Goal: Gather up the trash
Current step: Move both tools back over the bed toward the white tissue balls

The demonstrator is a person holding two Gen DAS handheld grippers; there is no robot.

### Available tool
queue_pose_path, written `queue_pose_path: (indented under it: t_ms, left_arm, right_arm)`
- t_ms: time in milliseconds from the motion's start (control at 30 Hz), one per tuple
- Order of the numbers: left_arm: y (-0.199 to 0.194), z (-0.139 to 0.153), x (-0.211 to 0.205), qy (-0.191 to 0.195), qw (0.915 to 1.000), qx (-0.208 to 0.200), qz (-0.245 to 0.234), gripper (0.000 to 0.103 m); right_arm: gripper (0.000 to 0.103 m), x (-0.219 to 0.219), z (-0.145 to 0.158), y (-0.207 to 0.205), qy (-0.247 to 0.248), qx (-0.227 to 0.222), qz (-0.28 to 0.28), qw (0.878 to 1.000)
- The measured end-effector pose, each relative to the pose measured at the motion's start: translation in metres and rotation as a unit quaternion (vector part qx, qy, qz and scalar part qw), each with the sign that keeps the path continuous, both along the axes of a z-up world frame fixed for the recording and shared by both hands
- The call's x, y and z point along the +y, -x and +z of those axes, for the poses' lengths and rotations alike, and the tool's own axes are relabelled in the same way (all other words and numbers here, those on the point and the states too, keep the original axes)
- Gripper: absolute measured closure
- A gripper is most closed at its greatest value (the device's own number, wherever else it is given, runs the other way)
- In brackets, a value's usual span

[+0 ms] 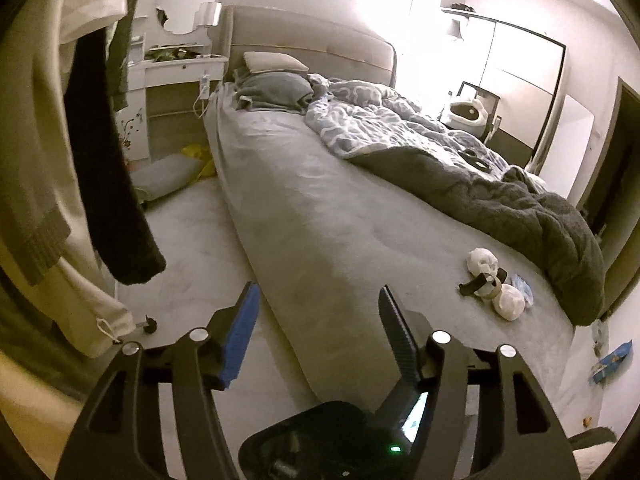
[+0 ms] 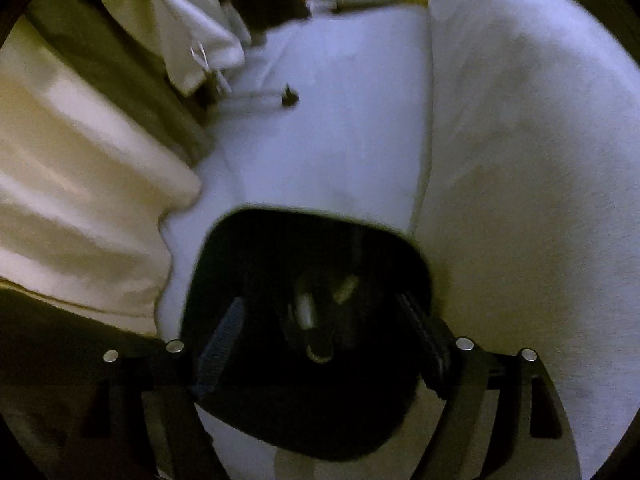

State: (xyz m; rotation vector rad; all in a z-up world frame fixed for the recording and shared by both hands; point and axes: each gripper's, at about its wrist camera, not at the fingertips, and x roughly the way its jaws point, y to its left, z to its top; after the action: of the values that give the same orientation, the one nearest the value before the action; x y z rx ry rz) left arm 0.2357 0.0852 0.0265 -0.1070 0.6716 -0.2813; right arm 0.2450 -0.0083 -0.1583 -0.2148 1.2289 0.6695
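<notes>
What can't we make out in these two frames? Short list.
- Bin contents, right wrist view: dark interior and motion blur; only pale shapes show.
- Bin, left wrist view: cut off by the bottom edge and the left gripper.
- Crumpled white items on the bed, left wrist view: too small to identify.
- Blue packet on the floor: at the distorted right edge, label unreadable.

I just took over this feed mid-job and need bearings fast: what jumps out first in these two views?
In the left wrist view, crumpled white paper wads lie on the bare grey bed near its foot, beside the rumpled duvet, and a blue wrapper lies on the floor at far right. In the right wrist view, the right gripper hangs open over a black trash bin with litter inside.
</notes>
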Motion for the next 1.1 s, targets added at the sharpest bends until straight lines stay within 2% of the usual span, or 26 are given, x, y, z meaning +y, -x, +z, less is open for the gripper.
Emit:
queue_pose_path:
  t_ms: [300,467,733,867,1100]
  left_arm:
    - [-0.013,-0.005,-0.040,-0.005,0.9996,-0.001,-0.028,0.027]
    - [-0.021,-0.013,-0.061,-0.008,0.9992,0.000,-0.039,0.022]
    - [-0.039,-0.024,-0.090,0.013,0.9982,0.027,-0.051,0.021]
    - [-0.046,-0.033,-0.110,0.009,0.9974,0.038,-0.060,0.021]
    - [-0.062,-0.051,-0.144,-0.010,0.9947,0.051,-0.088,0.020]
  right_arm:
    - [0.015,-0.051,0.063,-0.014,-0.032,-0.098,-0.025,0.994]
    - [0.013,-0.080,0.076,-0.020,-0.031,-0.132,-0.053,0.989]
    - [0.012,-0.136,0.096,-0.028,-0.006,-0.201,-0.088,0.976]
    - [0.012,-0.164,0.106,-0.029,0.015,-0.231,-0.101,0.968]
    - [0.012,-0.218,0.109,-0.040,0.038,-0.244,-0.151,0.957]
